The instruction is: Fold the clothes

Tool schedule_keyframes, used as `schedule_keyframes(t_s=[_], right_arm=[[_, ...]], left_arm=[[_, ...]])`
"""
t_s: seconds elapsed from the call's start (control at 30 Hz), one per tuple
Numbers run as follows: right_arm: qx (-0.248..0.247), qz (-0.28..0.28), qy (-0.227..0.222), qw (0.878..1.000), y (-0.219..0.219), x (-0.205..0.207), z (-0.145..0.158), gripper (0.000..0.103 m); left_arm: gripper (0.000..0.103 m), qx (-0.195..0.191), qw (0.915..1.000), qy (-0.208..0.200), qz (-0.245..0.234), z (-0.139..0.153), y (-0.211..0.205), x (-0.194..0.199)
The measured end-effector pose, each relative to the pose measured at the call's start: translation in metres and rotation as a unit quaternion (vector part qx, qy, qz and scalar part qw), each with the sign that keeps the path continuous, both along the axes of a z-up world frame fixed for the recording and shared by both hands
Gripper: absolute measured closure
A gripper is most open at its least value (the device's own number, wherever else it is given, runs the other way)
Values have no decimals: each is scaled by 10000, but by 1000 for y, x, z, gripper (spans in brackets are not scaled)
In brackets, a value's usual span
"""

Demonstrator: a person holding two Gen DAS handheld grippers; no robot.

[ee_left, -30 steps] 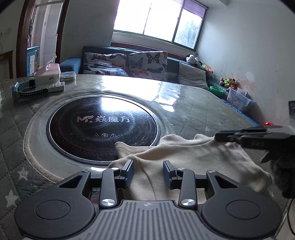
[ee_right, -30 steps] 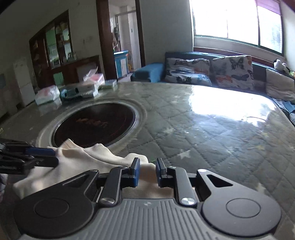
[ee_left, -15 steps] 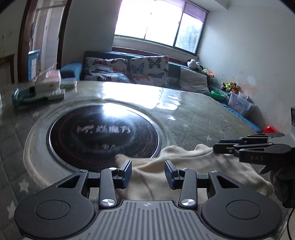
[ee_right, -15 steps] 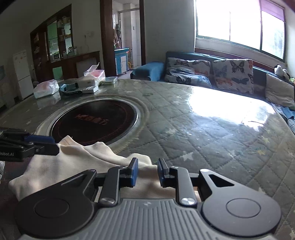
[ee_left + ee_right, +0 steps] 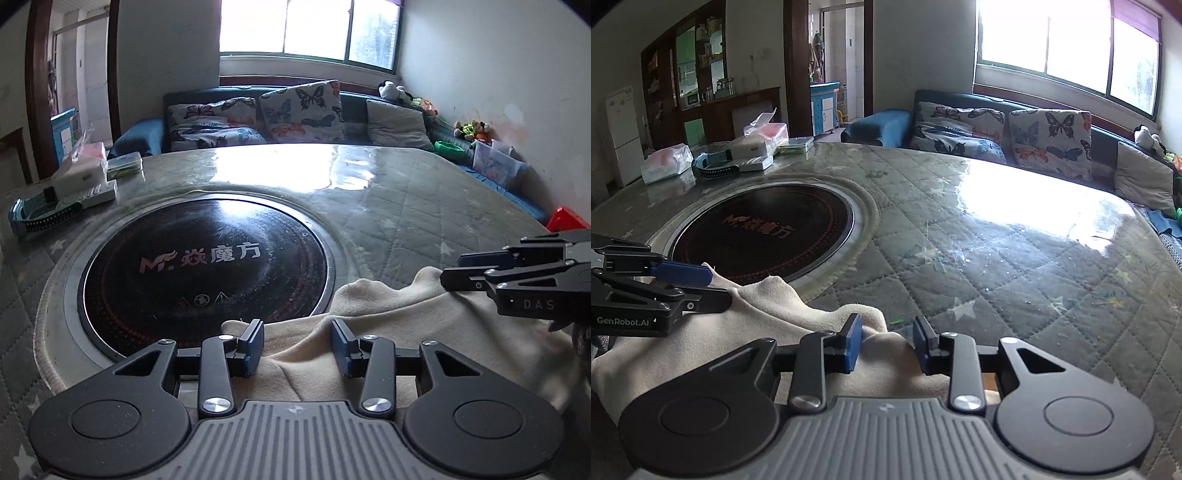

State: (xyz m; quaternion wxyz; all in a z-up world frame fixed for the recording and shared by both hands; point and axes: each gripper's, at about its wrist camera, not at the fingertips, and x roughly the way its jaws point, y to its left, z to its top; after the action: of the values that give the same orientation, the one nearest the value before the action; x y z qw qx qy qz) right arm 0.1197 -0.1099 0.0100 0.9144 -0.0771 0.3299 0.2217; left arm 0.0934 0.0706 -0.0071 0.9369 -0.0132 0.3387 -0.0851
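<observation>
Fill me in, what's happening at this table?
A person with a gripper in each hand is folding a cream garment at the near edge of the quilted table, beside the round black cooktop. The left gripper stands open over the cloth. The right gripper has just been opening and grips nothing.

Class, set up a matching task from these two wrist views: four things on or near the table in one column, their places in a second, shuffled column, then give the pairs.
Things:
1. cream fabric garment
2. round black glass cooktop
3. butterfly-print cushions
4. white tissue box

Places:
A. on the dark sofa under the window
B. far left of the table
C. set into the table's middle
D. near table edge, under both grippers

Pairs: 1-D, 2-C, 3-A, 4-B
</observation>
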Motion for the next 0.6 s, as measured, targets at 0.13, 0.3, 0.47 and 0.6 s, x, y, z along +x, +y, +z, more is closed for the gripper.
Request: schedule_keyframes(t_s=[0.13, 0.3, 0.47, 0.6], right_arm=[[75, 22, -116, 9999, -2, -6, 6, 72], [95, 262, -334, 9991, -2, -26, 19, 63], [74, 519, -448, 9976, 4, -48, 24, 53], [110, 679, -472, 9965, 9, -65, 26, 45]], left_arm=[[59, -114, 9998, -126, 51, 7, 7, -8], [47, -358, 9987, -339, 160, 19, 17, -23], [25, -428, 9971, -569, 279, 30, 24, -42], [9, -423, 9962, -672, 366, 36, 27, -54]])
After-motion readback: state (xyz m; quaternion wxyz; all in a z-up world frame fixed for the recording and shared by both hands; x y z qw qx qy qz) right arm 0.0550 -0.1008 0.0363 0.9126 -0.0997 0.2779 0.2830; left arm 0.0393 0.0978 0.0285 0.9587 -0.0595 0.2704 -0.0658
